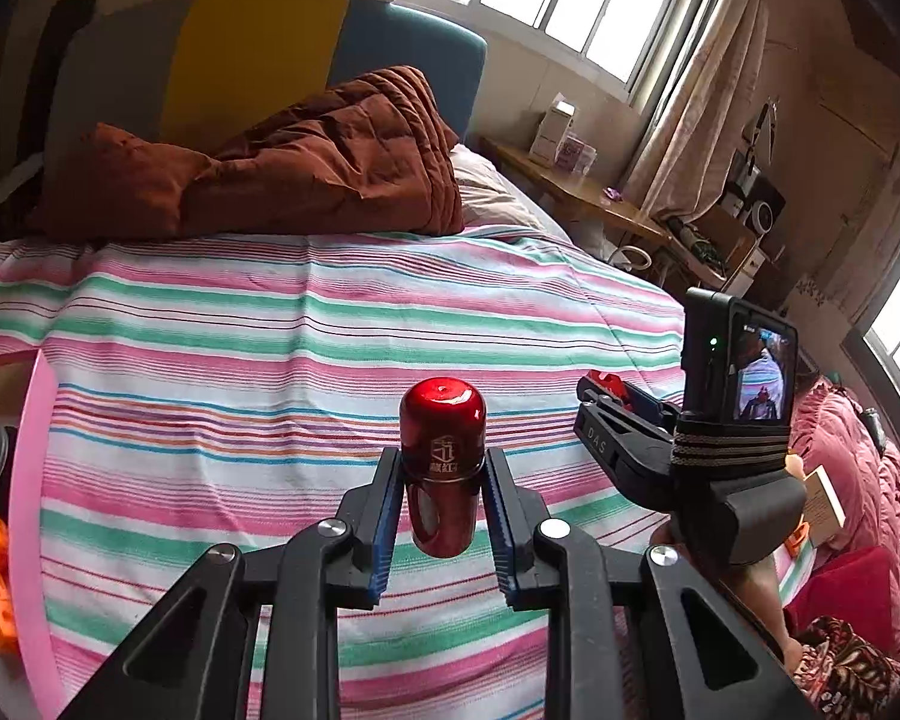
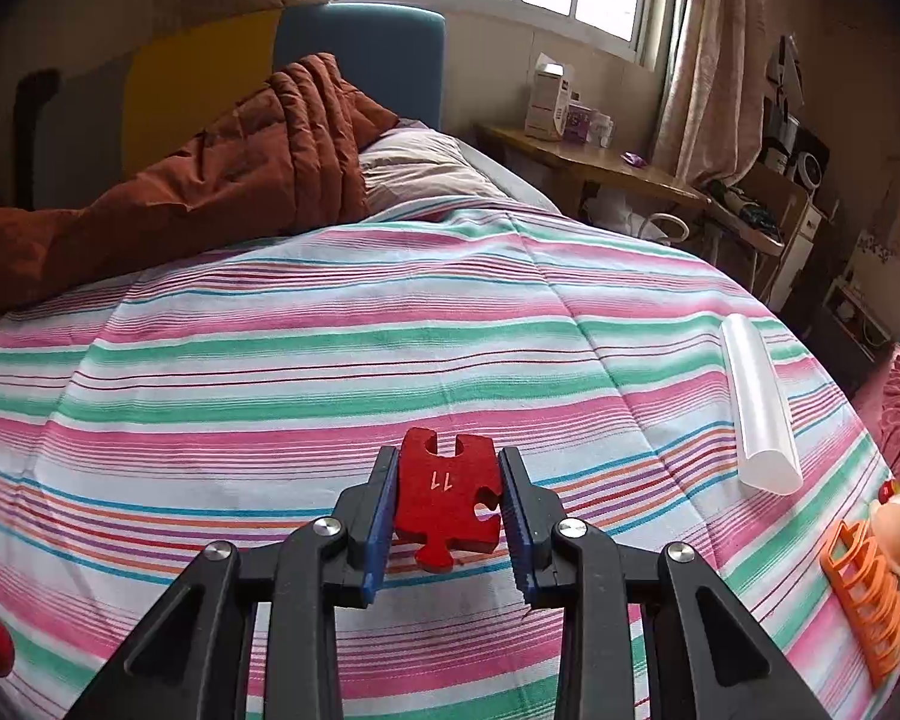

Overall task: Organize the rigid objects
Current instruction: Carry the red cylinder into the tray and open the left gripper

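The left gripper (image 1: pixel 442 468) is clamped on a glossy red metal capsule (image 1: pixel 442 468), held upright between its blue pads above the striped bedsheet (image 1: pixel 270 324), domed cap standing clear of the fingertips. The right gripper (image 2: pixel 447 501) pinches a red puzzle piece (image 2: pixel 447 501) (marked "11") flat between its pads, low over the same sheet. Both grippers tilt downward toward the bed. Seen from the left wrist, the right gripper sits just to the right, slightly farther. A translucent white tube (image 2: pixel 759 402) and an orange plastic rack (image 2: pixel 867 597) lie on the sheet's right side.
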`<state>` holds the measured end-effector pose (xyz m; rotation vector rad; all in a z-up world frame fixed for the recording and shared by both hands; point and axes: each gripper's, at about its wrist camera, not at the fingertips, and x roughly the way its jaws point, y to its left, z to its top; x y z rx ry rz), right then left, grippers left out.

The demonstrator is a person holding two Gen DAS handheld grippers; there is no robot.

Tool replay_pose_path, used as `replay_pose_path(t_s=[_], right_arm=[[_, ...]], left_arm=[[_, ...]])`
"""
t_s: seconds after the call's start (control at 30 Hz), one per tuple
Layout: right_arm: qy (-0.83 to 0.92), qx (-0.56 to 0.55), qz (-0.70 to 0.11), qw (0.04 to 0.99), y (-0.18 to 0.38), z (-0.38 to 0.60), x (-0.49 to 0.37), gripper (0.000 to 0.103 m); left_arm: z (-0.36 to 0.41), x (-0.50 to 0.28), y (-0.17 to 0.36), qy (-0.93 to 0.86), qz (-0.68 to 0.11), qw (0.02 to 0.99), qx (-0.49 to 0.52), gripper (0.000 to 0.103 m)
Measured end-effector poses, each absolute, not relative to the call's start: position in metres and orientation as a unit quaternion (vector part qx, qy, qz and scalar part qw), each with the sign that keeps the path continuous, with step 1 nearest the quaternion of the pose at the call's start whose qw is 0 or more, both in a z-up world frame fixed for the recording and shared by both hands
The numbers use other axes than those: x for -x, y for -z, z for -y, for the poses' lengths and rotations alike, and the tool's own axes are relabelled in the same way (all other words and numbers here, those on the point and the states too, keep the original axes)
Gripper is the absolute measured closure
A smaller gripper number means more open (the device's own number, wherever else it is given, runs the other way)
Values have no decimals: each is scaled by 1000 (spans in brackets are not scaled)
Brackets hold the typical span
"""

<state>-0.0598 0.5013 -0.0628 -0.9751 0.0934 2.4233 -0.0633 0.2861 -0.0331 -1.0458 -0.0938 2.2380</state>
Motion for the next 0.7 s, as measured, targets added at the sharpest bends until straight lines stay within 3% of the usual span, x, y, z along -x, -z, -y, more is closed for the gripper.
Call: replay_pose_path(t_s=[0.7], right_arm=[[-911,353,20,214,56,-459,46,70]], left_arm=[[-134,10,0,-871,72,291,389,77]])
